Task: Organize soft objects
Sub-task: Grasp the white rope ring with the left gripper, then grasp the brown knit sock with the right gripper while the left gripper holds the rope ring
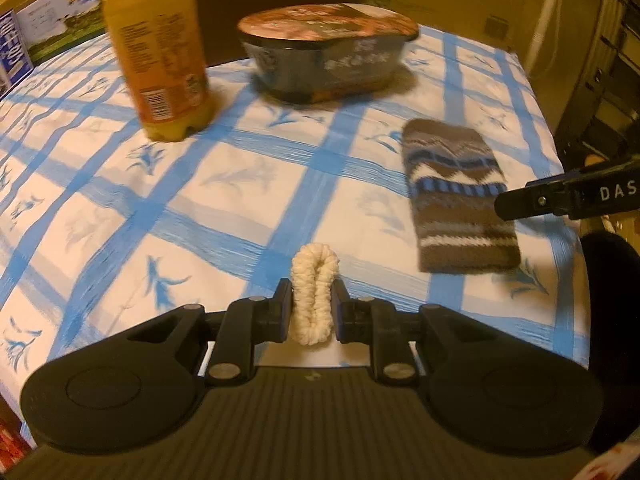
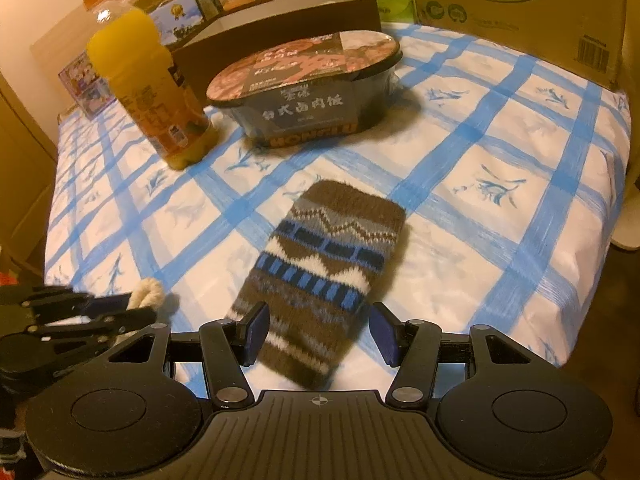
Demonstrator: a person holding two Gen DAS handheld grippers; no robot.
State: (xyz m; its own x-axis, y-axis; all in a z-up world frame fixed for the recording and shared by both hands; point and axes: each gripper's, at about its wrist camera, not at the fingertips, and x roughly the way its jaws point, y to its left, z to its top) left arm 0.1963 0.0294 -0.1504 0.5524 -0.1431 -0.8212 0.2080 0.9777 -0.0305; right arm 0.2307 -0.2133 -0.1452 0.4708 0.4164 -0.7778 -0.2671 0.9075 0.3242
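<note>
— What have you got in each hand right now?

— My left hand-held gripper (image 1: 311,309) is closed on a cream scrunchie (image 1: 313,293); its two pads squeeze the loop from both sides, and the top of the loop sticks out past the fingertips. It sits low over the table (image 1: 224,184), which is covered in a white cloth with blue checks.

— And the other one?

— My right hand-held gripper (image 2: 318,334) is spread wide and holds nothing. Its blue pads stand on either side of the near end of a knitted sock (image 2: 324,276), brown with blue and white bands, which lies flat on the cloth. I can't tell whether either pad touches the sock.

— Where are the two soft things relative to each other?

— The sock lies to the right of the scrunchie, near but apart. From the right wrist I see the left hand-held gripper at the lower left with the scrunchie in its tips.

— Anything else on the table?

— Farther back, an orange juice bottle (image 2: 148,92) stands upright on the left, and a sealed dark meal bowl (image 2: 308,88) sits beside it. Cardboard boxes (image 2: 520,12) stand behind the table.
</note>
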